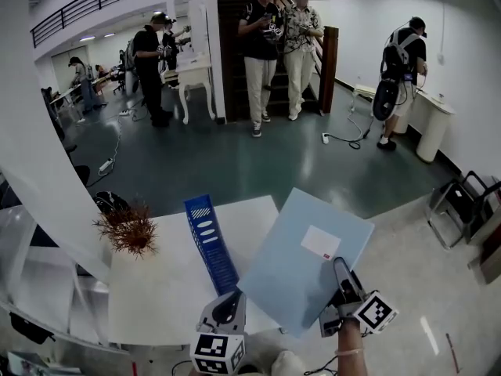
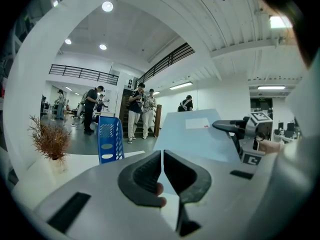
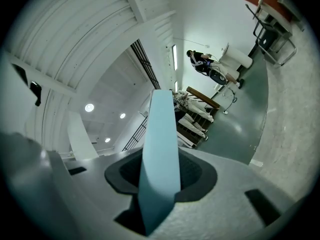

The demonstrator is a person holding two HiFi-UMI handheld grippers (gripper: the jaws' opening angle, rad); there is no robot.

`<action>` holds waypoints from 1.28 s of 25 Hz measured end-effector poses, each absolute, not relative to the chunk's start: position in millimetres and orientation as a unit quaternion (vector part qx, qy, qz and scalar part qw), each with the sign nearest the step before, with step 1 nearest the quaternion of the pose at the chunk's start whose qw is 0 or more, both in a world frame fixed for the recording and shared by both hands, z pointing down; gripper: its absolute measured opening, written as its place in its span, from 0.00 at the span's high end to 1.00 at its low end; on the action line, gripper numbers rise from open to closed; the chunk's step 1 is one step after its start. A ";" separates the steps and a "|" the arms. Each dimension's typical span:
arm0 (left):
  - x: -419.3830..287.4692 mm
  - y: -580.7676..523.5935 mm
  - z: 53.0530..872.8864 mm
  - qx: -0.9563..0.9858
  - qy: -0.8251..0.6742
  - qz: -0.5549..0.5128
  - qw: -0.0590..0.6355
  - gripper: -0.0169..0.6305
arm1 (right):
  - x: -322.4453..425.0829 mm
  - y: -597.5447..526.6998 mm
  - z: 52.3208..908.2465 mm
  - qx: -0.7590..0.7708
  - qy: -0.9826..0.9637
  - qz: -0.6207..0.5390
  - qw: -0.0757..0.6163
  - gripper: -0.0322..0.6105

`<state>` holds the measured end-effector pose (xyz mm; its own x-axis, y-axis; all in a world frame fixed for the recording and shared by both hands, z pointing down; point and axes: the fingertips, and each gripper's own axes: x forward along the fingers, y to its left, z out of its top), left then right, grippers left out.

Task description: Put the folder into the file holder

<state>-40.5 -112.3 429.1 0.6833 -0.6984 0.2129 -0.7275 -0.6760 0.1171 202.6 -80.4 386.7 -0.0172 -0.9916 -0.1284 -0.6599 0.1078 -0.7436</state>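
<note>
white table (image 1: 156, 304) low in the head view, left edge cut off by a white pillar; light-blue folder (image 1: 301, 261) in the air, tilted, over the table's right corner, just right of the file holder and not in it; blue file holder (image 1: 210, 241) standing on the table, perforated end face toward the left gripper view; dried plant (image 1: 129, 229) left of it, apart.

right gripper (image 1: 341, 276) clamped on the folder's near-right edge, sheet running straight up between the pads in its own view; left gripper (image 2: 163, 171) with jaws closed together, gripping nothing, low beside the folder's near corner.

step by my read: carry phase, insertion not yet begun; next move calls for turning the folder onto its edge, lining it up with the holder's open side, then sliding it in; left free to steady the holder.

holder's opening and base hard to make out; base covered by the left gripper in the head view; folder's near corner hidden there too.
</note>
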 end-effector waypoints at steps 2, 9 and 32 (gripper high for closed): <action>-47.4 -112.1 426.9 0.913 -0.391 0.072 0.096 0.95 | 195.9 -77.1 381.3 -0.624 0.667 -0.244 0.324 0.72; -71.4 -108.2 426.5 0.916 -0.384 0.067 0.097 0.95 | 165.6 -69.6 361.1 -0.630 0.672 -0.217 0.323 0.72; -143.5 -104.6 434.1 0.908 -0.399 0.054 0.115 0.95 | 67.1 -75.5 324.2 -0.659 0.693 -0.121 0.264 0.72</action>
